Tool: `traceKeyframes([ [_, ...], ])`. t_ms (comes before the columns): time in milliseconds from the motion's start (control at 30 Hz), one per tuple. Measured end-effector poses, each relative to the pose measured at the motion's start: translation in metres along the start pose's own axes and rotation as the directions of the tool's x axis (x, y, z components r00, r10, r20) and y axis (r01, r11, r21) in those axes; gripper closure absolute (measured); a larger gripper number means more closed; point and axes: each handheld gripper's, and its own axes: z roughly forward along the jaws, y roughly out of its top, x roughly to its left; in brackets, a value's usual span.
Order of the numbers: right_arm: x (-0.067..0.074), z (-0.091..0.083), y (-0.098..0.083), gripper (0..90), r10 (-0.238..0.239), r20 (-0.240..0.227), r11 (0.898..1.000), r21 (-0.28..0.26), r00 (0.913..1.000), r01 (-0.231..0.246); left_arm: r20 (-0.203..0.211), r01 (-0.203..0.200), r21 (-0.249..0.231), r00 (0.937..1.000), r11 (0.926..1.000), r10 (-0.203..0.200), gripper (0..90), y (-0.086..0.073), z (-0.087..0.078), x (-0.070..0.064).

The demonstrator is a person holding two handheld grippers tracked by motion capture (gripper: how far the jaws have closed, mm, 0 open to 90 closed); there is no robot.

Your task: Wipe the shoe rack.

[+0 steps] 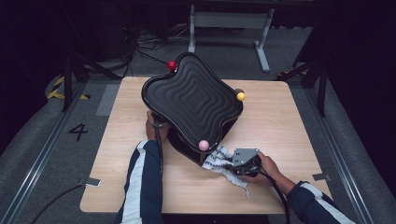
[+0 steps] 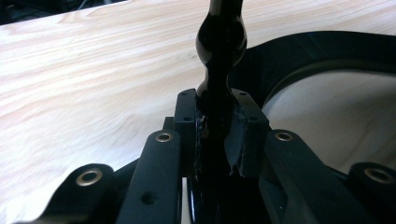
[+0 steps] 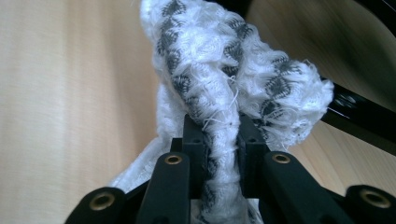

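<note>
A black wavy-edged tray with ridged rings stands tilted on the wooden table. It carries a red ball, a yellow ball and a pink ball on its rim. My left gripper is at the tray's near left edge, shut on a glossy black knobbed leg of the tray. My right gripper is under the tray's front corner, shut on a white cloth with grey pattern, which bunches beyond the pads and trails onto the table.
Bare table top lies to the right and left of the tray. On the grey floor behind stand a metal frame and loose cables. A number 4 is marked on the floor at left.
</note>
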Motion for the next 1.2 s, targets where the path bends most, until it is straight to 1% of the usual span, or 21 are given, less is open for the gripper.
traceKeyframes([
  [133,0.016,0.002,0.012,78.8,-0.039,-0.033,0.999,-0.020,0.9987,0.039,0.009,-0.012,0.008,0.9999,0.9999,0.011,75.0,-0.012,-0.017,0.005],
  [167,0.016,0.002,0.012,78.8,-0.039,-0.033,0.999,-0.020,0.9987,0.039,0.009,-0.012,0.008,0.9999,0.9999,0.011,75.0,-0.012,-0.017,0.005],
  [200,0.020,0.003,0.015,78.8,-0.053,-0.041,0.998,-0.024,0.9978,0.052,0.022,-0.021,0.020,0.9996,0.9996,0.021,75.0,-0.015,-0.022,0.007],
  [267,0.029,0.004,0.024,79.0,-0.077,-0.048,0.996,-0.046,0.9959,0.075,0.021,-0.014,0.022,0.9997,0.9997,0.013,75.0,-0.019,-0.028,0.009],
  [333,0.034,0.006,0.032,79.1,-0.102,-0.015,0.994,-0.040,0.9947,0.101,0.016,-0.011,0.017,0.9998,0.9998,0.011,75.0,-0.022,-0.031,0.009],
  [433,0.033,0.015,0.038,79.5,-0.095,0.050,0.994,-0.039,0.9942,0.097,0.012,-0.013,0.021,0.9998,0.9997,0.013,75.0,-0.027,-0.038,0.008],
  [500,0.031,0.017,0.038,79.5,-0.092,0.049,0.995,-0.042,0.9946,0.094,0.016,-0.010,0.035,0.9998,0.9993,0.009,75.3,-0.030,-0.040,0.011],
  [567,0.029,0.017,0.035,79.5,-0.094,0.081,0.994,-0.040,0.9923,0.097,0.072,-0.010,0.018,0.9974,0.9998,0.009,88.8,-0.037,-0.048,0.015],
  [600,0.028,0.015,0.034,79.5,-0.088,0.081,0.995,-0.044,0.9928,0.092,0.081,-0.021,0.024,0.9965,0.9995,0.019,88.7,-0.038,-0.050,0.013],
  [700,0.023,0.011,0.030,79.5,-0.074,0.092,0.996,-0.043,0.9930,0.078,0.075,-0.028,0.018,0.9968,0.9994,0.027,80.6,-0.040,-0.052,0.011],
  [733,0.021,0.010,0.028,79.4,-0.066,0.097,0.997,-0.041,0.9931,0.070,0.063,-0.017,0.011,0.9979,0.9998,0.016,75.5,-0.040,-0.050,0.014],
  [767,0.020,0.010,0.026,79.4,-0.056,0.103,0.997,-0.039,0.9931,0.061,0.073,0.010,0.007,0.9973,0.9999,-0.011,69.7,-0.039,-0.048,0.018],
  [800,0.019,0.010,0.025,79.3,-0.056,0.106,0.997,-0.037,0.9928,0.060,0.073,0.010,0.007,0.9973,0.9999,-0.011,65.2,-0.039,-0.048,0.018],
  [833,0.018,0.009,0.025,79.2,-0.053,0.106,0.998,-0.039,0.9929,0.058,0.099,0.045,0.005,0.9941,0.9990,-0.045,61.7,-0.038,-0.046,0.021],
  [867,0.018,0.009,0.024,79.1,-0.053,0.099,0.997,-0.045,0.9936,0.058,0.093,0.041,-0.012,0.9949,0.9991,-0.040,58.6,-0.036,-0.044,0.025],
  [900,0.019,0.010,0.024,79.0,-0.061,0.095,0.997,-0.046,0.9937,0.065,0.111,0.077,-0.025,0.9911,0.9967,-0.074,56.1,-0.032,-0.040,0.028],
  [933,0.020,0.010,0.024,79.0,-0.067,0.098,0.996,-0.045,0.9930,0.071,0.123,0.082,-0.033,0.9894,0.9961,-0.077,53.9,-0.030,-0.038,0.028],
  [1000,0.020,0.011,0.024,78.9,-0.073,0.097,0.996,-0.046,0.9926,0.078,0.113,0.080,-0.041,0.9908,0.9960,-0.075,48.8,-0.025,-0.034,0.027],
  [1033,0.020,0.011,0.024,78.9,-0.071,0.096,0.996,-0.049,0.9928,0.076,0.105,0.085,-0.027,0.9911,0.9960,-0.082,46.8,-0.022,-0.030,0.026],
  [1133,0.021,0.012,0.024,78.8,-0.068,0.096,0.996,-0.050,0.9931,0.073,0.099,0.093,-0.039,0.9911,0.9949,-0.088,44.3,-0.016,-0.026,0.026],
  [1200,0.022,0.013,0.025,78.7,-0.059,0.090,0.996,-0.054,0.9942,0.064,0.104,0.130,-0.055,0.9868,0.9899,-0.124,44.9,-0.012,-0.024,0.029],
])
